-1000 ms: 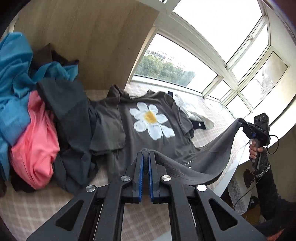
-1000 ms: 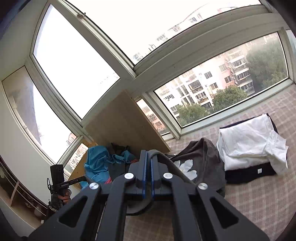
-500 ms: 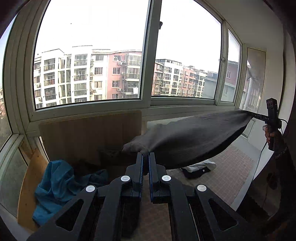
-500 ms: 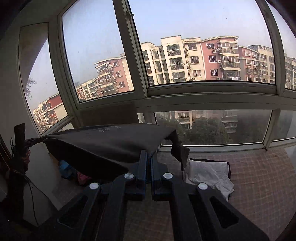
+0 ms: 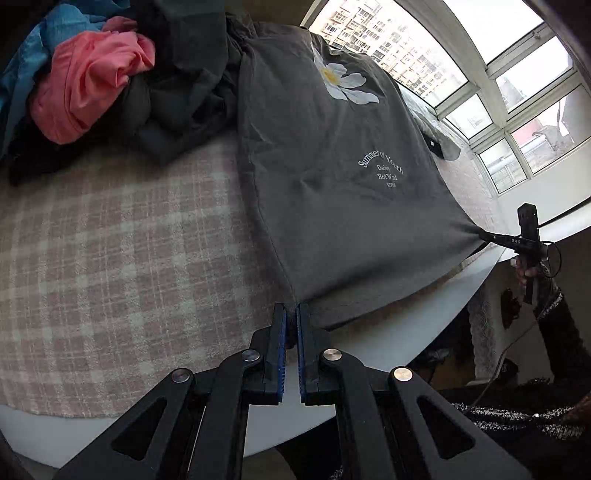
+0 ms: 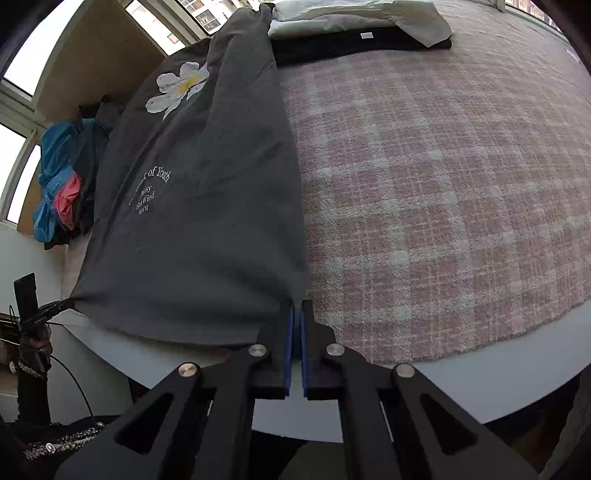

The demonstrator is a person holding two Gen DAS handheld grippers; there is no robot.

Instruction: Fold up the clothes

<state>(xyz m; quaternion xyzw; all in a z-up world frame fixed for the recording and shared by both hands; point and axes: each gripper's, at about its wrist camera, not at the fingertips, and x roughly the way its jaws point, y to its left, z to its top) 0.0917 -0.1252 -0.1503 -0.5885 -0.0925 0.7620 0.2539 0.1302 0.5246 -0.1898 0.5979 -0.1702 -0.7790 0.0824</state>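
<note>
Spreading step — grey t-shirt [image 5: 332, 177] laid flat on the checked blanket [image 5: 122, 251], hem at the near edge. Left gripper [image 5: 291, 325] and right gripper [image 6: 297, 325] each pinch a hem corner. Next — let go, fold the sides in.

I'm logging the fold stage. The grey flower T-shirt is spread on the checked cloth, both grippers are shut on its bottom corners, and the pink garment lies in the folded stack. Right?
One detail is wrong: the pink garment lies in the unfolded heap beside the blue one, as the left wrist view shows. The folded stack holds white and black items. The T-shirt is spread on the checked cloth, left gripper and right gripper shut on its corners.
</note>
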